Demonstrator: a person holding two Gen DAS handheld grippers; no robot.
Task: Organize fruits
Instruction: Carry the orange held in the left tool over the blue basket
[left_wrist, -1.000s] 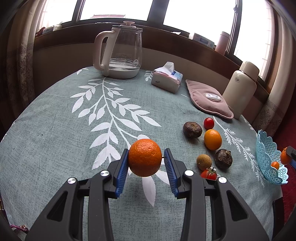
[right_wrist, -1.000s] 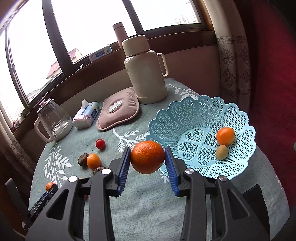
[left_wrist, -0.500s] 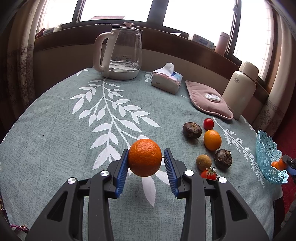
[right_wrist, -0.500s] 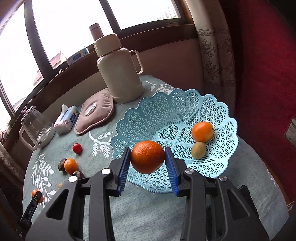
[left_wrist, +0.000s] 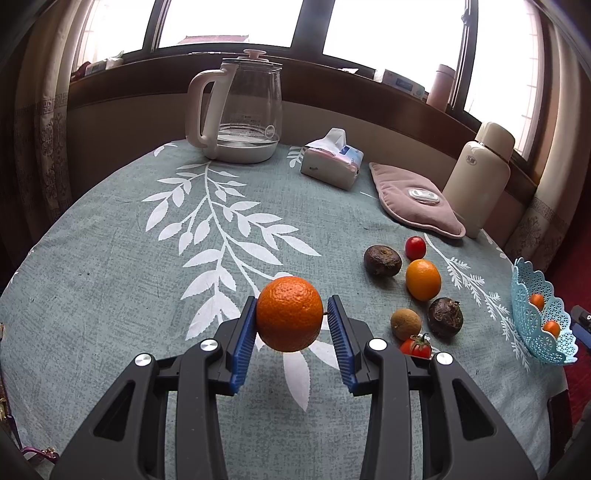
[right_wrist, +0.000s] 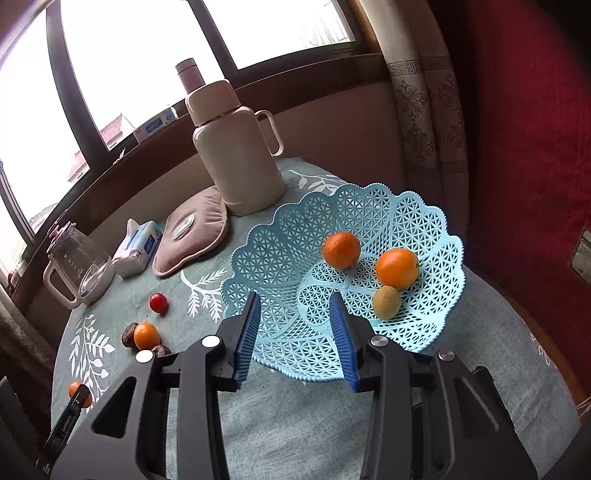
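At the left, the left gripper (left_wrist: 291, 310) is clamped on a big orange (left_wrist: 290, 314), which hangs clear above the leaf-patterned tablecloth (left_wrist: 110, 277). That fruit's place, I'd judge, is the blue basket (left_wrist: 524, 295) at the far right edge of the table.

To do it well, carry the big orange across level and high enough to pass over the loose fruit, then clear the scalloped rim. Lower it into the bare left part of the bowl and let go low, so it doesn't roll or knock the others.

The loose fruit lies between the two:
- a dark wrinkled fruit (left_wrist: 382, 261) and a cherry tomato (left_wrist: 415, 248);
- a small orange (left_wrist: 423, 279) and a brown kiwi (left_wrist: 405, 324);
- a second dark fruit (left_wrist: 445, 317) and a stemmed tomato (left_wrist: 415, 347), nearest the left gripper.

All of these are still to be gathered.

Further off stand a glass kettle (left_wrist: 240, 110), a tissue pack (left_wrist: 330, 164), a pink heating pad (left_wrist: 413, 206) and a cream flask (left_wrist: 480, 173). All are well clear of the path.

At the right, the right gripper (right_wrist: 294, 306) hovers at the basket's near rim, jaws apart with nothing between them. Inside lie two oranges (right_wrist: 341, 250) and a kiwi (right_wrist: 386, 302). The right gripper itself blocks the approach and should pull back first. The basket sits close to the table edge, so a push on its rim could tip it.
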